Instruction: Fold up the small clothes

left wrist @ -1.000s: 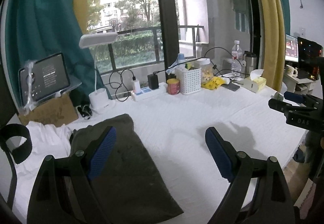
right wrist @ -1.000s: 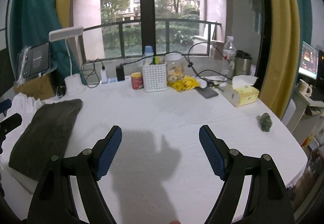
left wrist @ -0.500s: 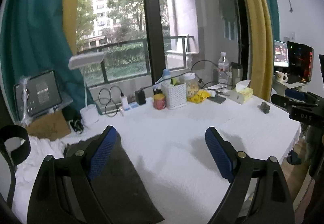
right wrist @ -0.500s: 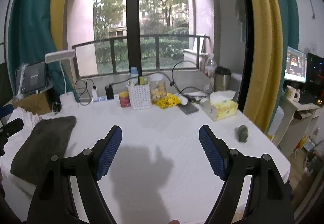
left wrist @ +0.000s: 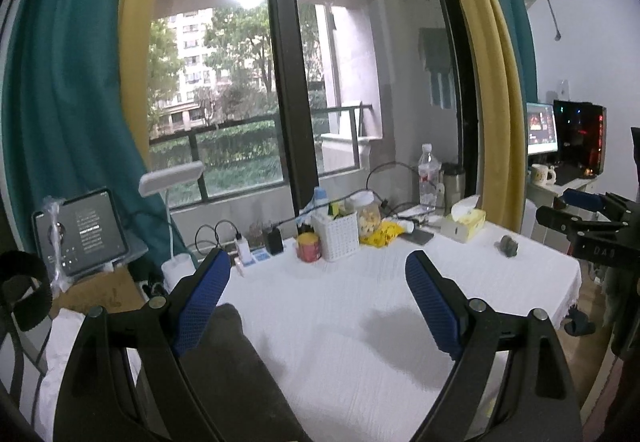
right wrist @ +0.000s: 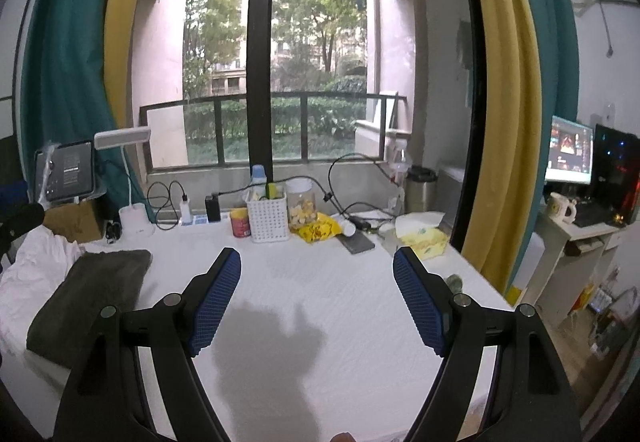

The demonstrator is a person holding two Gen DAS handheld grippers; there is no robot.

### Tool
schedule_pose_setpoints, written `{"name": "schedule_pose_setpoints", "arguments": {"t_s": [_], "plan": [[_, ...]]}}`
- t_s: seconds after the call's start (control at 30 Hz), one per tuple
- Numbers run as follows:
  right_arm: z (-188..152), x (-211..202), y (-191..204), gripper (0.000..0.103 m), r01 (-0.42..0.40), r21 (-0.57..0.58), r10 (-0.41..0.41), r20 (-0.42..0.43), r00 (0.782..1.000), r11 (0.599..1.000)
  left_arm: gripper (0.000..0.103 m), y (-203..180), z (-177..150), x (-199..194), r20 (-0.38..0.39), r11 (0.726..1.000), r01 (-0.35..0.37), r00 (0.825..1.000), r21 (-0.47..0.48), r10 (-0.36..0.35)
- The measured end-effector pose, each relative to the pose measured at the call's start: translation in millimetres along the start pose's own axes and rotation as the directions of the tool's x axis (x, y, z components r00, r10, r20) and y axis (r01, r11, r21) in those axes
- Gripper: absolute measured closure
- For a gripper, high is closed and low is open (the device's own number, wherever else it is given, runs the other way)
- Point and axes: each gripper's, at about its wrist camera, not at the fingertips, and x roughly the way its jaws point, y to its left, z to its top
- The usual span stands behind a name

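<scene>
Olive-grey cloth [right wrist: 86, 294] lies folded at the tabletop [right wrist: 320, 282] edge, leaving both tools, left tool [left wrist: 318, 302] and right tool [right wrist: 316, 294], spread apart and empty.

A lived-in room of a home is shown: a table [right wrist: 320, 290] draped in white cloth is set before a balcony window [right wrist: 276, 82] framed by teal and yellow curtains [right wrist: 516, 102], with snacks, a tissue box [right wrist: 424, 238] and a desk lamp [right wrist: 122, 138] (a computer monitor [right wrist: 568, 154] glows alongside).
</scene>
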Motion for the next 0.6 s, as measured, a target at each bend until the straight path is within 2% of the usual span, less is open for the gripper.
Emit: {"name": "schedule_pose_setpoints", "arguments": {"t_s": [0.17,0.6], "plan": [[14,-17,4,0.022,-0.023,0.024,0.022,0.046,0.999,0.999,0.014,6,5,-11,0.044,0.999,0.022,0.999,-0.040,-0.020],[42,-44,28,0.022,-0.038,-0.013,0.040,0.133,0.990,0.999,0.014,20,20,-32,0.136,0.997,-0.033,0.990,-0.068,0.042]]}}
